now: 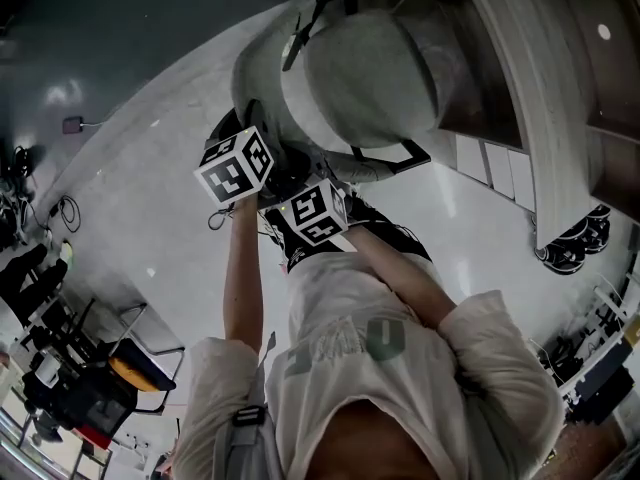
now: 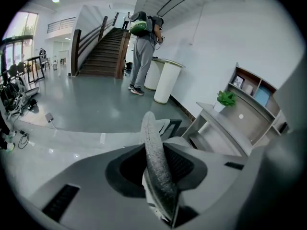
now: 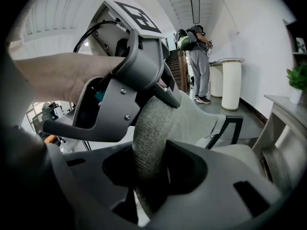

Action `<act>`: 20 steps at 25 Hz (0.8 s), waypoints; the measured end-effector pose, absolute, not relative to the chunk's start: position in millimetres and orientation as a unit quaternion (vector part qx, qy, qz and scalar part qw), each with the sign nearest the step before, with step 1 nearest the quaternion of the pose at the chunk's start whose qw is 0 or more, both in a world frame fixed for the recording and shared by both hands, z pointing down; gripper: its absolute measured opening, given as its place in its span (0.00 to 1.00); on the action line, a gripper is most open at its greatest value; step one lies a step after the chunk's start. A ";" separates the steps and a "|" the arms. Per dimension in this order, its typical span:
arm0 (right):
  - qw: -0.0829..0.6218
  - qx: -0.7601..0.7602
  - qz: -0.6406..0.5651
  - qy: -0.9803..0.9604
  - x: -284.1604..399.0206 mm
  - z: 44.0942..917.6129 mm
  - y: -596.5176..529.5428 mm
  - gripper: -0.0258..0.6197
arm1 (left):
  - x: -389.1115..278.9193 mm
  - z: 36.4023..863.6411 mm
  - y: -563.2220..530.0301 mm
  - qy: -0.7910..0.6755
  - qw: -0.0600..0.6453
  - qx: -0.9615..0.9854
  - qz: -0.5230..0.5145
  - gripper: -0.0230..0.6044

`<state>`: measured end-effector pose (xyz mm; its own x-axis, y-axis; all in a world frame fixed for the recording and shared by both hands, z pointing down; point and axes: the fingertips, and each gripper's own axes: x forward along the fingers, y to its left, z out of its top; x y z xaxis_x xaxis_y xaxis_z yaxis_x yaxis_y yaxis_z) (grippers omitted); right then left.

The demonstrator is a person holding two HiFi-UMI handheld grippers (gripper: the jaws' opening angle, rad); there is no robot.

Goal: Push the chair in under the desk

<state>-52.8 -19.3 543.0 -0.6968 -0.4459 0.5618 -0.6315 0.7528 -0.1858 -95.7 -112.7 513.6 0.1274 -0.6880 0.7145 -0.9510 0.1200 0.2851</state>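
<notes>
A grey fabric chair (image 1: 365, 78) with black armrests (image 1: 400, 156) stands in front of the pale desk (image 1: 500, 58), its seat partly under the desk's edge. Both grippers sit side by side on the top edge of the backrest (image 1: 262, 78). My left gripper (image 1: 250, 128) is shut on that edge; in the left gripper view the thin backrest (image 2: 154, 147) runs up between its jaws (image 2: 156, 176). My right gripper (image 1: 300, 173) is shut on the thicker padded backrest (image 3: 153, 138), which fills the gap of its jaws (image 3: 153, 171). The left gripper (image 3: 124, 90) and a hand show just beside it.
A person with a backpack (image 2: 141, 42) stands by a white round stand (image 2: 165, 80) near a staircase (image 2: 103, 51). A green plant (image 2: 225, 98) sits on the desk shelf. Cables (image 1: 60, 208) and a black and orange chair (image 1: 130, 373) lie on the glossy floor behind.
</notes>
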 end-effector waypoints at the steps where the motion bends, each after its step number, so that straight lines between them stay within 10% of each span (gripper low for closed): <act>1: 0.249 0.298 0.187 -0.903 -50.4 542.4 -19.6 0.23 | -93.4 513.1 -113.2 -0.641 0.388 0.640 0.172 0.21; 20: 0.236 0.245 0.180 -0.923 0.6 539.8 3.1 0.24 | -49.2 513.9 -85.5 -0.665 0.383 0.615 0.182 0.21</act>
